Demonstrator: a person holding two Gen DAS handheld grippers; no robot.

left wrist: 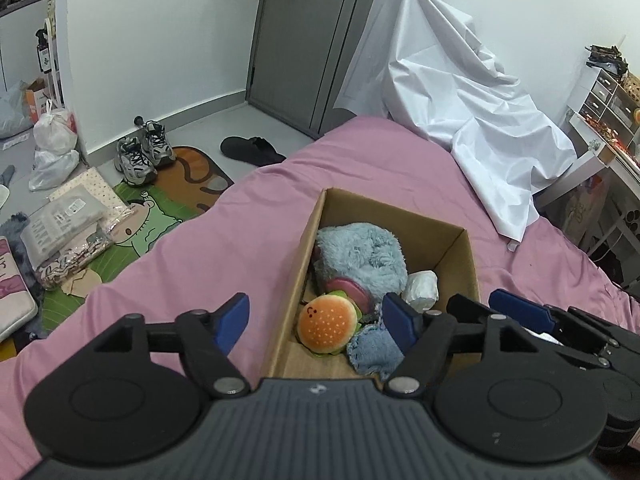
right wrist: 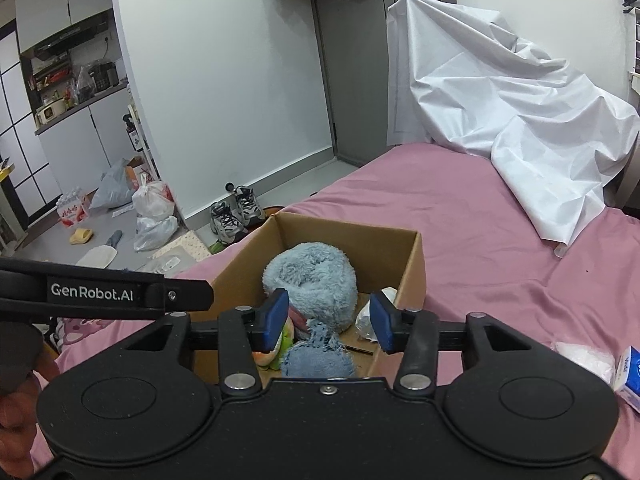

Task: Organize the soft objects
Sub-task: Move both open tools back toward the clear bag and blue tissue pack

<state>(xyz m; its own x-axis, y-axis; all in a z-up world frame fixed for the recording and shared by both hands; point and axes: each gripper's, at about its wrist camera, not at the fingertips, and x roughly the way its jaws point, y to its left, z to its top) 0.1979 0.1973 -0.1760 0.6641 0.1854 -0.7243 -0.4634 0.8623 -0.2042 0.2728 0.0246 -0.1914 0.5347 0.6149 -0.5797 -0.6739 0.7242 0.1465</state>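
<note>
A cardboard box (left wrist: pixel 298 268) stands on the pink bed (left wrist: pixel 224 240). It holds a fluffy blue plush (left wrist: pixel 360 256), a burger plush (left wrist: pixel 326 330), a small blue cloth (left wrist: pixel 374 350) and a white wad (left wrist: pixel 420 288). My left gripper (left wrist: pixel 316 326) is open and empty above the box's near left wall. My right gripper (right wrist: pixel 328 322) is open and empty over the near end of the box (right wrist: pixel 412 264), above the blue plush (right wrist: pixel 312 280) and blue cloth (right wrist: pixel 318 360). The right gripper also shows at the right of the left wrist view (left wrist: pixel 520 312).
A white sheet (left wrist: pixel 460 112) drapes over the far right of the bed. Sneakers (left wrist: pixel 142 152), bags (left wrist: pixel 54 148), packets and mats lie on the floor to the left. A tissue pack (right wrist: pixel 630 376) and a white item (right wrist: pixel 584 360) lie on the bed at the right.
</note>
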